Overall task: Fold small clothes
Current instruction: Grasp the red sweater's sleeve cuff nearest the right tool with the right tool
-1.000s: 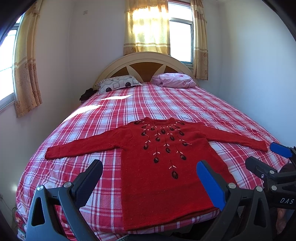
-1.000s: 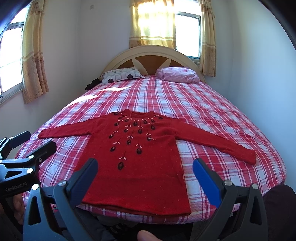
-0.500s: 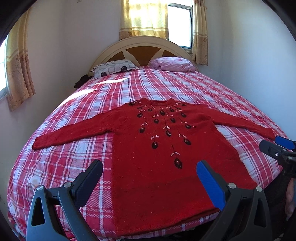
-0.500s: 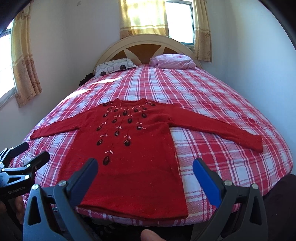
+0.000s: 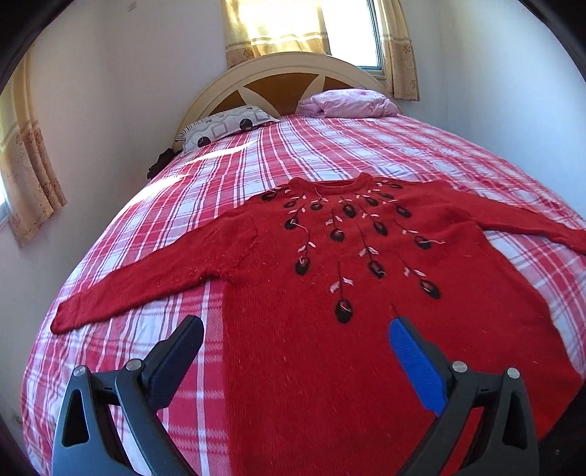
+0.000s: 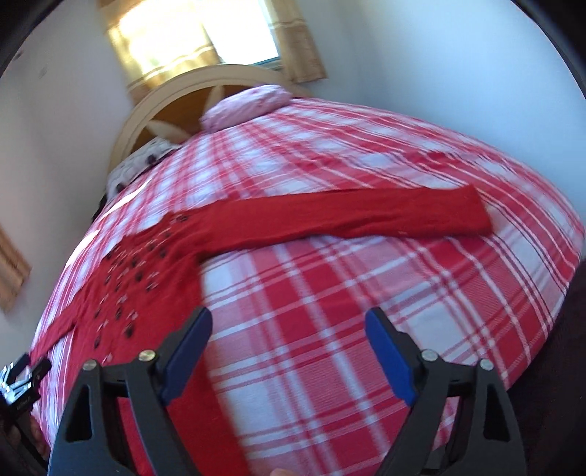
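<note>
A red knitted sweater (image 5: 348, 293) with dark embroidered flowers lies flat, face up, on the plaid bed, both sleeves spread out sideways. My left gripper (image 5: 296, 329) is open and empty, hovering over the sweater's lower left body. In the blurred, tilted right wrist view the sweater (image 6: 154, 271) sits at the left and its right sleeve (image 6: 366, 216) stretches across the bed. My right gripper (image 6: 289, 322) is open and empty, above the bare sheet below that sleeve. The left gripper (image 6: 22, 373) shows at that view's lower left edge.
The bed has a red and white plaid sheet (image 5: 329, 146), a patterned pillow (image 5: 227, 124) and a pink pillow (image 5: 348, 104) by the curved headboard (image 5: 282, 78). White walls stand close on both sides. Curtained windows (image 5: 278, 29) are behind.
Both grippers have moved forward and lower over the bed. The right gripper has swung to the right toward the right sleeve and tilted. The sweater has not moved.
</note>
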Motion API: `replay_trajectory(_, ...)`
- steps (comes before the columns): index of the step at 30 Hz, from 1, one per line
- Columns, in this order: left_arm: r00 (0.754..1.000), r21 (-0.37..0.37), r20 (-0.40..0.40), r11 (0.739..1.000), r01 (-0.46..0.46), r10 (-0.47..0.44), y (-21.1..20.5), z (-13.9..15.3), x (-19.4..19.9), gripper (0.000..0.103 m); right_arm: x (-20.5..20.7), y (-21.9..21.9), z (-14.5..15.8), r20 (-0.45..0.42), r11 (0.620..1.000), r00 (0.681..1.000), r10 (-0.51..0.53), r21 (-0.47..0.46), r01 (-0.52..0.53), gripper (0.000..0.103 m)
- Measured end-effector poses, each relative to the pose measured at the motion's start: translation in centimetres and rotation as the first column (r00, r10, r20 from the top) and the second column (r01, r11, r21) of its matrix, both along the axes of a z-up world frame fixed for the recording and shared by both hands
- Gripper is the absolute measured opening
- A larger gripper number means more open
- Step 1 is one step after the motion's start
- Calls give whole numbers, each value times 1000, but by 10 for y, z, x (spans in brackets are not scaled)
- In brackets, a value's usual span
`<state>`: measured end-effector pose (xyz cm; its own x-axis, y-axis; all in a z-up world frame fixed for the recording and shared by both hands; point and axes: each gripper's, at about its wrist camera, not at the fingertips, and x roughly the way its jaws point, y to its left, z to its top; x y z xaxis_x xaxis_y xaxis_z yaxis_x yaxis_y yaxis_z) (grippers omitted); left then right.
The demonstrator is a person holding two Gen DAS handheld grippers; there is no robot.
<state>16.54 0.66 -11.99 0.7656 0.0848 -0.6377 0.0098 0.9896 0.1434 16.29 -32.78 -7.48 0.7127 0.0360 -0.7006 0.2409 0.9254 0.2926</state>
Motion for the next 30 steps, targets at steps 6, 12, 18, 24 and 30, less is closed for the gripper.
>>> replay_trajectory(6, 1000, 16, -1, 1000, -16, 16, 6, -8, 41, 102, 7, -81, -17, -42, 981, 982, -183, 60, 185, 77)
replay_trajectory(12, 999, 5, -22, 999, -43, 43, 14, -19, 70, 102, 9, -144, -27, -70, 935, 942, -329, 111, 336, 73)
replay_trajectory(18, 997, 8, -52, 998, -59, 59, 18, -32, 86, 102, 16, -171, -39, -98, 907, 923, -372, 173, 384, 70)
replay_trajectory(24, 996, -1, -74, 998, -59, 59, 17, -43, 91, 102, 32, -178, -41, -74, 911, 922, -379, 147, 386, 59)
replay_trajectory(30, 995, -23, -84, 998, -60, 58, 23, -46, 90, 102, 51, -184, -44, -71, 919, 931, -357, 150, 364, 23)
